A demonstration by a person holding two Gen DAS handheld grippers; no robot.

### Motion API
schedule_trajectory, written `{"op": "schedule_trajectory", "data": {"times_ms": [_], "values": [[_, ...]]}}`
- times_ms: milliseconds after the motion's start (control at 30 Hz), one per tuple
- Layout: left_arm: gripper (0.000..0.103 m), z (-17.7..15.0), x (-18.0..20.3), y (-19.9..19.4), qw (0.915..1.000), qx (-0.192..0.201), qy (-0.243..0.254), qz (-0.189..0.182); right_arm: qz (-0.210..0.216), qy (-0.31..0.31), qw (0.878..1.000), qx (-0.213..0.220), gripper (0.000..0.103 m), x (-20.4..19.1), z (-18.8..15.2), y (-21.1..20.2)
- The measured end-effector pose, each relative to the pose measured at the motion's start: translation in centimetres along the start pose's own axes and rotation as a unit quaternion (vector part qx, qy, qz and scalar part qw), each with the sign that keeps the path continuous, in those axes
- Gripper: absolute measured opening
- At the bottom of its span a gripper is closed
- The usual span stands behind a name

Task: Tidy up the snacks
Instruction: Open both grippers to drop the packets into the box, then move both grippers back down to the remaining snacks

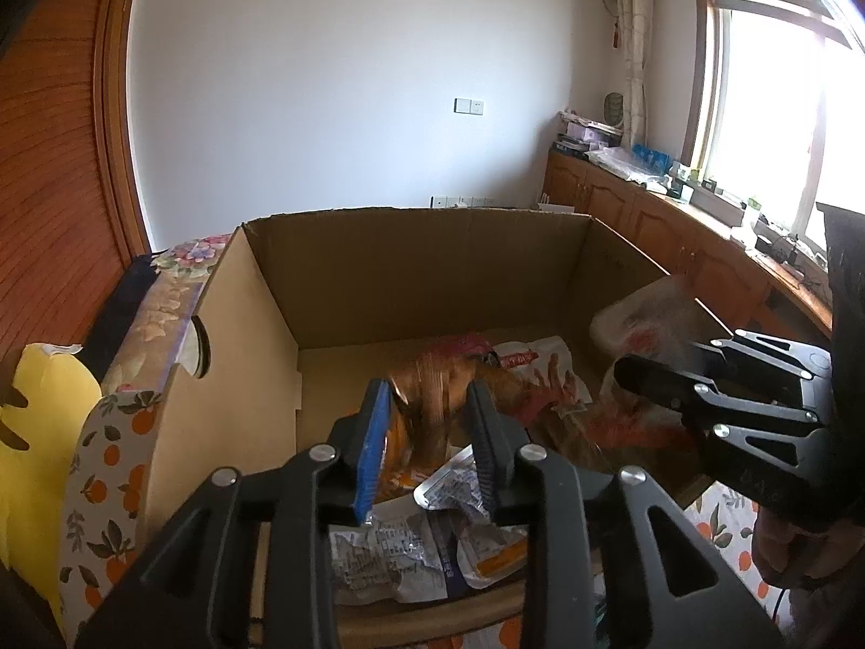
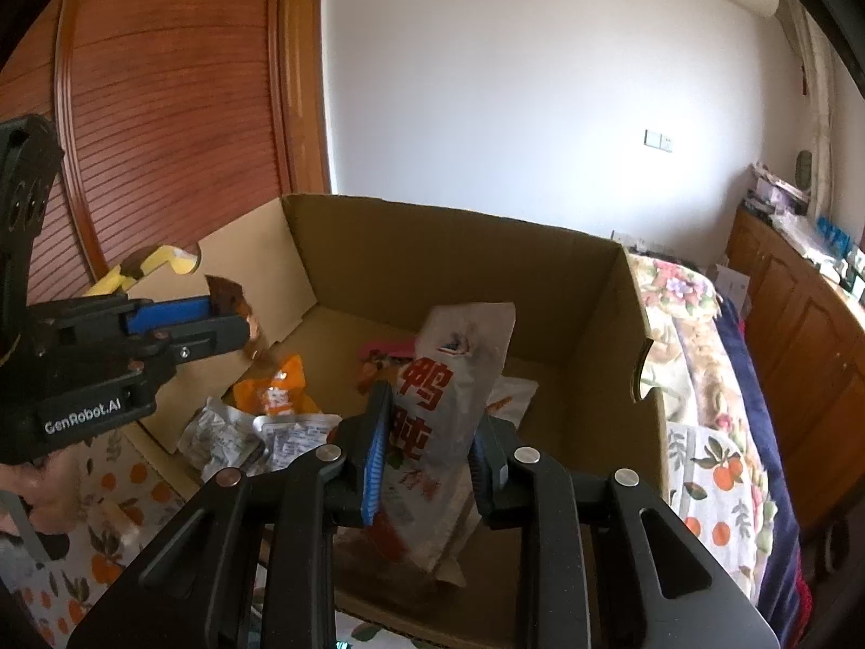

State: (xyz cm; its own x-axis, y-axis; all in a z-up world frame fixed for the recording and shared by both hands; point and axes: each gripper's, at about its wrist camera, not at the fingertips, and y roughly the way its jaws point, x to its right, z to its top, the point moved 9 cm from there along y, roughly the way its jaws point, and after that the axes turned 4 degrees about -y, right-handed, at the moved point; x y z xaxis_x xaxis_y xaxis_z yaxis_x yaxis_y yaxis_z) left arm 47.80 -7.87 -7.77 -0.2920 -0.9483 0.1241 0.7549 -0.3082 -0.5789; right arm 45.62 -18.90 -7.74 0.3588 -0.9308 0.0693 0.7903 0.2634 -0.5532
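An open cardboard box (image 1: 411,276) (image 2: 589,324) holds several snack packets. My left gripper (image 1: 427,405) is shut on a brown clear snack packet (image 1: 432,400) above the box's near side; it also shows in the right wrist view (image 2: 238,319), with the brown packet (image 2: 230,295) at its tips. My right gripper (image 2: 432,432) is shut on a white snack bag with red characters (image 2: 448,395), held upright over the box; the bag also shows in the left wrist view (image 1: 649,324), next to the right gripper (image 1: 643,378).
Orange (image 2: 275,389), silver-white (image 1: 389,546) and pink-red (image 1: 535,373) packets lie on the box floor. The box stands on an orange-patterned cloth (image 2: 719,470). A yellow shape (image 1: 38,432) is left of the box. Wooden cabinets (image 1: 676,232) line the right wall.
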Motion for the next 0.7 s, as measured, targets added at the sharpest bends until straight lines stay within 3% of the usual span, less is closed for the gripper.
{"op": "schedule_trajectory", "data": {"times_ms": [500, 700], "values": [[0.031, 0.1, 0.3, -1.3, 0.9998, 0.019, 0.010, 0.004, -0.001, 0.008, 1.000, 0.009, 0.031, 0.0, -0.1, -0.7], [0.031, 0.6, 0.6, -3.2, 0.9995, 0.030, 0.010, 0.001, -0.006, 0.002, 1.000, 0.022, 0.031, -0.8, 0.4, -2.7]]}}
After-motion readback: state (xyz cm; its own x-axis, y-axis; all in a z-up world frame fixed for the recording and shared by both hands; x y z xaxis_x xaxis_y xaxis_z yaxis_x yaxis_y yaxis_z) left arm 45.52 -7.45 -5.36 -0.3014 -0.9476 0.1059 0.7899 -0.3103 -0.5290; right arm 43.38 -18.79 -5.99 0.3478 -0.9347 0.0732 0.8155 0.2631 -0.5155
